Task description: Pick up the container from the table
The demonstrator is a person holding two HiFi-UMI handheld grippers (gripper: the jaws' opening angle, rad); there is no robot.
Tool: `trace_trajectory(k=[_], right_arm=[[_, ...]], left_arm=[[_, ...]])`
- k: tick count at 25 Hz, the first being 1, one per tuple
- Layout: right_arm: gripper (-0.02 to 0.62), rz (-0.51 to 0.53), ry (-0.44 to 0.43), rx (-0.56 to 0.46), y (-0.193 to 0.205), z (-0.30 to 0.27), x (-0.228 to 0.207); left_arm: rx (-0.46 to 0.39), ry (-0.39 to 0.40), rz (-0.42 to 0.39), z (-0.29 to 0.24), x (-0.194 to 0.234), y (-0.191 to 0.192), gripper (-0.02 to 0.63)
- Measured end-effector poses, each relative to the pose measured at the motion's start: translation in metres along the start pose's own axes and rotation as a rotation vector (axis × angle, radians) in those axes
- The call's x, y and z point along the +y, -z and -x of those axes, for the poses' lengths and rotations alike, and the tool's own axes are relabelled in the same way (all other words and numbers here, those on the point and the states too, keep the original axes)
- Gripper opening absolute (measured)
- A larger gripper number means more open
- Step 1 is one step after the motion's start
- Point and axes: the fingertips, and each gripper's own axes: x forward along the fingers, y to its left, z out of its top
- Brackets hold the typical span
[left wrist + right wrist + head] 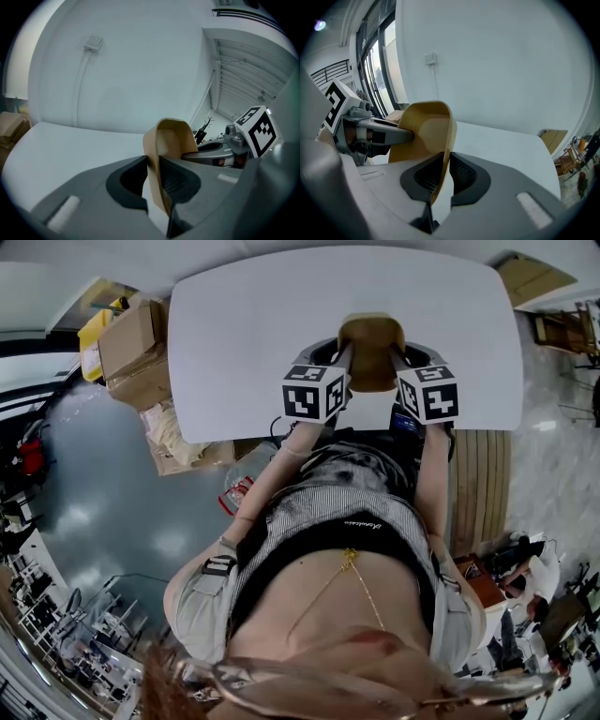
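Over the near edge of the worktop (234, 334), left claw (344, 352) clamps the nine-o'clock wall of the container (371, 357), right claw (399, 352) the three-o'clock wall; grasp looks secured; next, a level joint lift.

Small script (364, 522) on the black waistband (309, 534) is too small to read.

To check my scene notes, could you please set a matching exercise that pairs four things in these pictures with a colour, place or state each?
Things:
1. container
2. table
3. cardboard boxes
4. left gripper

Descriptions:
A. white top
B. stacked beside the table, off its top
C. jaws closed on a thin wall
D. tan, gripped from two sides

Pairs: 1-D, 2-A, 3-B, 4-C
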Motion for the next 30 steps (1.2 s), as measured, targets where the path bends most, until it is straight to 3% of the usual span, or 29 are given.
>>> trace_trajectory(k=[30], right_arm=[[0.058, -0.010, -0.003, 0.023, -0.001, -0.007, -0.011]], left_arm=[[0.020, 0.010, 0.016, -0.014, 0.001, -0.003, 0.052]])
